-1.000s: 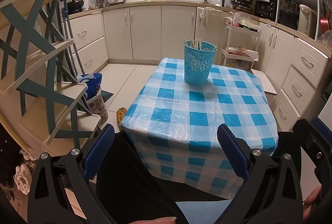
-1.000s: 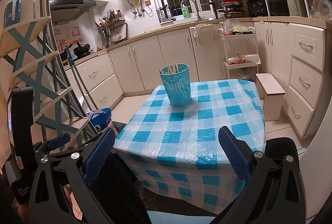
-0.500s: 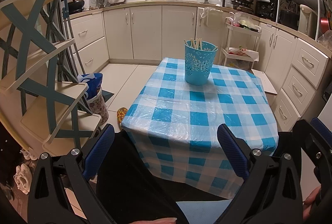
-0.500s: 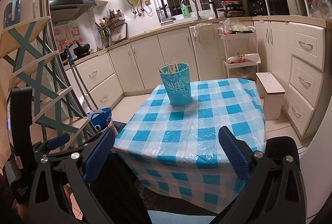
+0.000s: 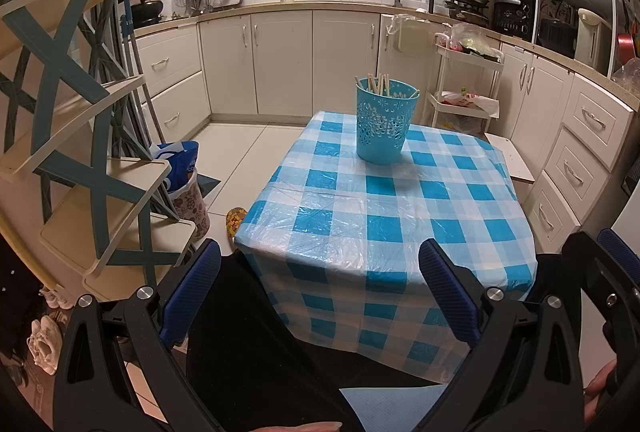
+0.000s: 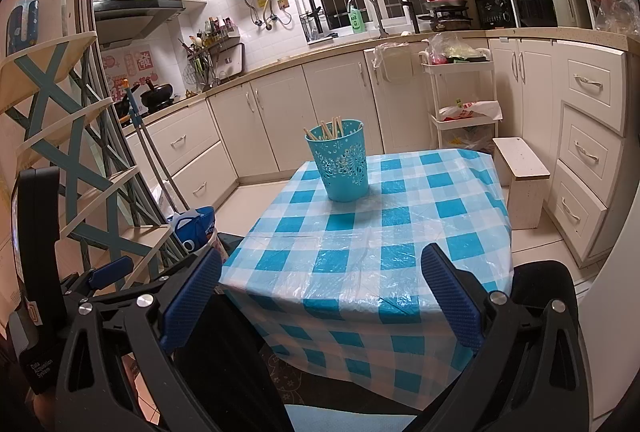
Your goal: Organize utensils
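A turquoise perforated holder (image 5: 382,121) stands upright at the far side of the blue-and-white checked table (image 5: 384,216), with several wooden chopsticks (image 5: 378,84) standing in it. It also shows in the right wrist view (image 6: 343,159), with the chopsticks (image 6: 326,129) sticking out of it. My left gripper (image 5: 320,286) is open and empty, held short of the table's near edge. My right gripper (image 6: 322,294) is open and empty too, at the near edge of the table (image 6: 380,244).
A cream and teal shelf rack (image 5: 80,135) stands close on the left, with a bag (image 5: 182,167) at its foot. White cabinets (image 5: 280,63) line the back and right walls. A white trolley (image 5: 466,87) and a small stool (image 6: 522,179) stand beyond the table.
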Demonstrator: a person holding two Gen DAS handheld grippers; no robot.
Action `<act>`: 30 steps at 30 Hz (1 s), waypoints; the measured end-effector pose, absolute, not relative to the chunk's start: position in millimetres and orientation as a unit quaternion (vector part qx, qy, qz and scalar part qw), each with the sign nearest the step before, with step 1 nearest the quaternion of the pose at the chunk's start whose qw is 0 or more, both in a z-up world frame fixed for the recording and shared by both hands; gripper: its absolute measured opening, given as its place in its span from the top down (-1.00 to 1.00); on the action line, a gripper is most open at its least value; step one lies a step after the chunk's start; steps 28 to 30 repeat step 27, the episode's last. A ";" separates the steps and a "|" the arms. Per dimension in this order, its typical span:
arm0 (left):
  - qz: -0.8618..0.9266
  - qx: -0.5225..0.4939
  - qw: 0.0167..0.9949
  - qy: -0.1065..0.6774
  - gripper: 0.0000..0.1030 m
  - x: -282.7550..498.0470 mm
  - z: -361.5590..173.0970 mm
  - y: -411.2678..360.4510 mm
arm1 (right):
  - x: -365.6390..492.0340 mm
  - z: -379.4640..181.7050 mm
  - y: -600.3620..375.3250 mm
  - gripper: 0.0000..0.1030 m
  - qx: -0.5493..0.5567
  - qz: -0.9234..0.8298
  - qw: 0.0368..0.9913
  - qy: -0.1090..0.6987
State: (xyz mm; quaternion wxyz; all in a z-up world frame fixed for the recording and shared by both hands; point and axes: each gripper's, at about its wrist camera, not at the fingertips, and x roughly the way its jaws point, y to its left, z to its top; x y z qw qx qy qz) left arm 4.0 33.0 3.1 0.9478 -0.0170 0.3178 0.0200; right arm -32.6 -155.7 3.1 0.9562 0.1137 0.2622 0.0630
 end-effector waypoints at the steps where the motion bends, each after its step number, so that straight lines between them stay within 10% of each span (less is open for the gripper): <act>1: 0.020 -0.017 0.948 0.318 -0.85 3.9 3.0 33.3 | -32.6 3.2 -155.8 -0.86 0.114 0.063 0.956 0.262; 30: 0.014 -0.004 0.955 0.296 -0.85 -7.4 4.5 25.1 | -43.0 -5.0 -149.9 -0.86 0.122 0.056 0.956 0.262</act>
